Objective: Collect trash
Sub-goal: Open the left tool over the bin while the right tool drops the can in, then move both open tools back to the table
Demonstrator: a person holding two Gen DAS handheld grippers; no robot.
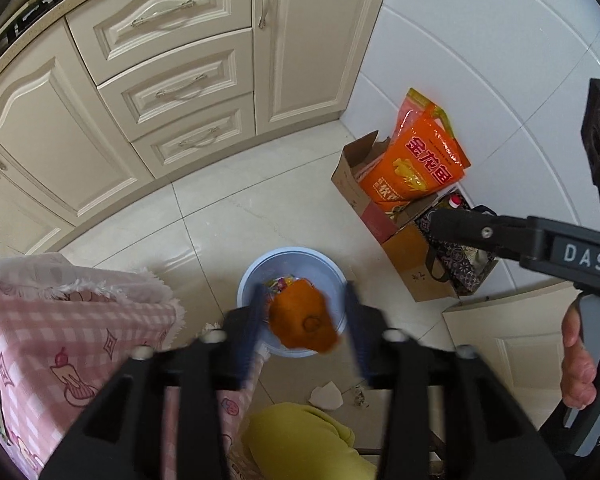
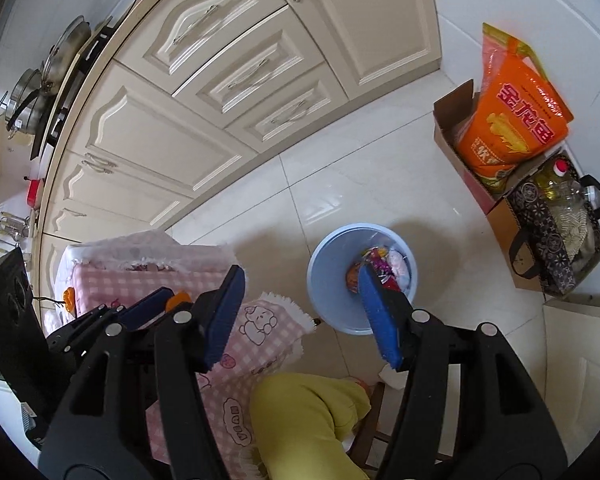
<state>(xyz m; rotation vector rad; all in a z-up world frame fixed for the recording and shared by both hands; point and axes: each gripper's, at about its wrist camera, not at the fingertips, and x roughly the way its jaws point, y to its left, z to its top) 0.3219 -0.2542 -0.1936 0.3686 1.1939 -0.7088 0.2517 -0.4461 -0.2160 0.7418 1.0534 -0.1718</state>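
Observation:
A light blue bin [image 1: 332, 268] stands on the tiled floor with colourful wrappers inside; it also shows in the right wrist view [image 2: 328, 280]. My left gripper [image 1: 306, 320] is open above the bin. An orange peel [image 1: 302, 320] hangs loose between its blue pads, touching neither, blurred as if falling. My right gripper [image 2: 300, 316] is open and empty, above the table edge and the bin. The left gripper [image 2: 148, 312] shows at the left in the right wrist view with an orange bit beside it.
A table with a pink checked cloth [image 1: 72, 320] sits left of the bin. Cream cabinets [image 1: 160, 80] line the back. Cardboard boxes with an orange bag [image 1: 420, 160] stand right. Paper scraps [image 1: 326, 396] lie on the floor. A yellow-trousered knee [image 1: 300, 440] is below.

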